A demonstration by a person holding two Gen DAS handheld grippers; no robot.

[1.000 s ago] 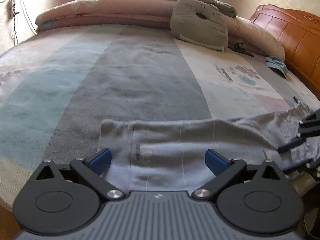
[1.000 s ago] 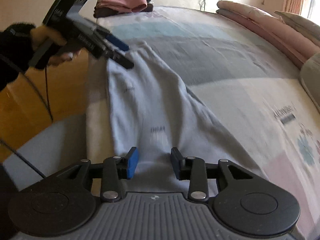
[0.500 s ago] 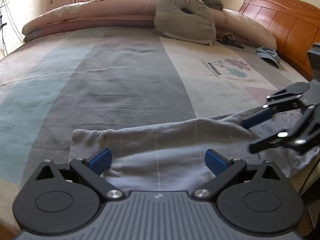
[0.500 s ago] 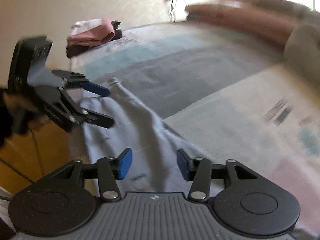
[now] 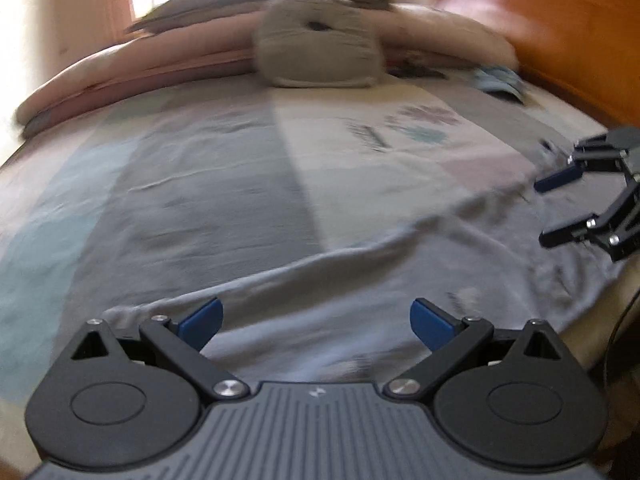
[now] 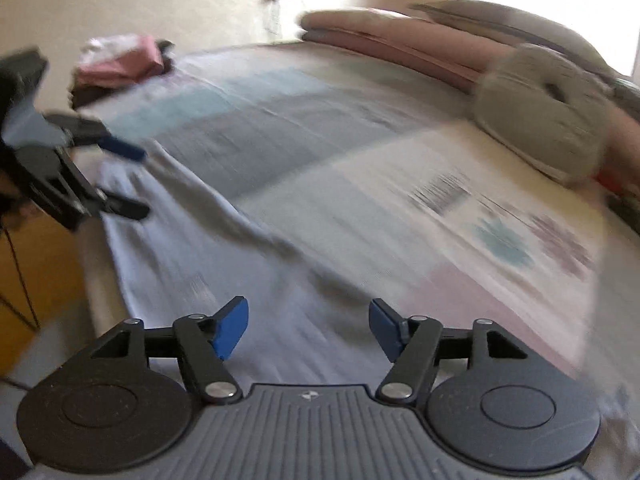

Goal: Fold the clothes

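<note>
Both wrist cameras sit low over the near edge of the bed [image 5: 200, 184], angled down across it. The left view faces the pillows [image 5: 320, 56] and headboard [image 5: 560, 32]; the right view, badly blurred, seems to face the wall-side corner. Both share the pale garment [image 6: 180, 272].

The garment [image 5: 360, 280] lies along the bed's [image 5: 200, 184] near edge — cushion [image 5: 320, 52] at twelve o'clock, headboard [image 5: 560, 20] at two.
</note>
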